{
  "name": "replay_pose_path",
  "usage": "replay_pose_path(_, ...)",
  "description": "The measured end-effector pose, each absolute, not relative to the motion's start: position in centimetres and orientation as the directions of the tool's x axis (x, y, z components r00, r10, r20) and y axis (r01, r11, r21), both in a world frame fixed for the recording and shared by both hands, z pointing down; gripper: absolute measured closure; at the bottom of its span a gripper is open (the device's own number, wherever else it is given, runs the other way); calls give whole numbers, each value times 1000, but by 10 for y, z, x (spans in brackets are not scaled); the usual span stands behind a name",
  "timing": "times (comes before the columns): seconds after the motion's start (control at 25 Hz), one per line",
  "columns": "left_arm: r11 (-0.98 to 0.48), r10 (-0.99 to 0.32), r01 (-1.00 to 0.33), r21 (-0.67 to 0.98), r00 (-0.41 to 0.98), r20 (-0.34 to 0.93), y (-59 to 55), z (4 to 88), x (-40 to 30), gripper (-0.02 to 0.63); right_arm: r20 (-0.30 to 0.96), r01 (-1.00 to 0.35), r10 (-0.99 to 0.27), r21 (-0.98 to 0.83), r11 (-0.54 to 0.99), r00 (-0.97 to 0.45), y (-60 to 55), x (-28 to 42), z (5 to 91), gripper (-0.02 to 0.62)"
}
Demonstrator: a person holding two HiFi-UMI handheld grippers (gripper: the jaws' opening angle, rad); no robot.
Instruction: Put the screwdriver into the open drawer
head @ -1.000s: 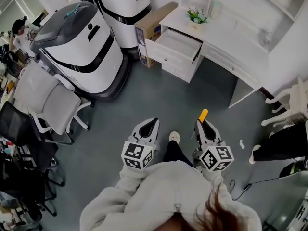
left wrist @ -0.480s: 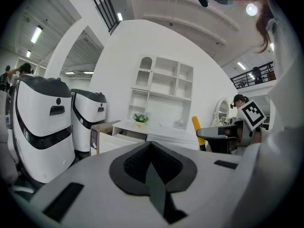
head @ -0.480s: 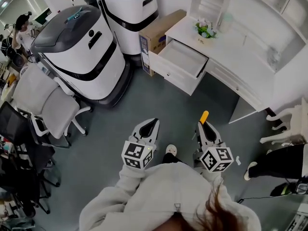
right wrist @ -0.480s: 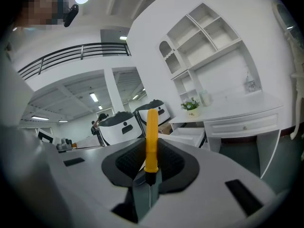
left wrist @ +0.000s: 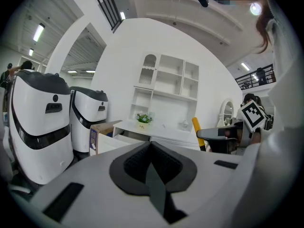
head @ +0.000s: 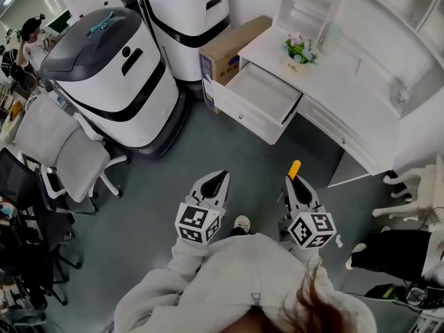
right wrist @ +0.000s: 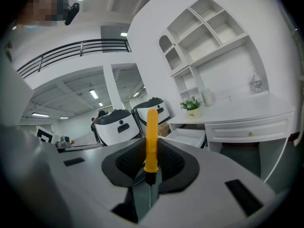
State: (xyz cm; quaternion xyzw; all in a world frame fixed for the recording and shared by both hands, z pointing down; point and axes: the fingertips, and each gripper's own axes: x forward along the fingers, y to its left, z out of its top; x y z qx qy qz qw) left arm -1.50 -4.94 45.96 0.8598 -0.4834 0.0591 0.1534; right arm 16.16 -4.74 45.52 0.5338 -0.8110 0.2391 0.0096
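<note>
A yellow-handled screwdriver [right wrist: 151, 139] stands up between the jaws of my right gripper [right wrist: 148, 172], which is shut on it; its handle tip [head: 294, 167] pokes forward in the head view. My left gripper [head: 215, 184] is shut with nothing in it, held level with the right gripper [head: 294, 183]. The open white drawer [head: 262, 93] juts out of the white desk [head: 326, 68] ahead and a little to the right, well beyond both grippers. In the right gripper view the drawer [right wrist: 186, 136] shows past the handle; in the left gripper view the drawer [left wrist: 108, 144] is partly hidden behind the jaws.
Two large white-and-grey machines [head: 114, 68] stand ahead on the left. A cardboard box [head: 229, 44] sits between them and the desk. A small flower pot [head: 298, 49] stands on the desk. Grey office chairs [head: 59, 151] are at the left, a white chair [head: 416, 186] at the right.
The desk, drawer and machines have slid right and down in the head view as I walk closer. Both grippers keep their pose, the right still holding the screwdriver.
</note>
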Motion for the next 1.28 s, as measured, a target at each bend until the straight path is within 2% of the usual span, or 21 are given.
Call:
replay_pose_path(0.6,-450,-831,-873,189,487,269,-72,466,-8,591,258,-843,-835,-391,370,-486,-80,162,464,506)
replay_pose_path(1.28,-517,-786,-838,175,545,291,-132,469,15,590,274,-864,-862,-406,297,-426,-126,185,474,506)
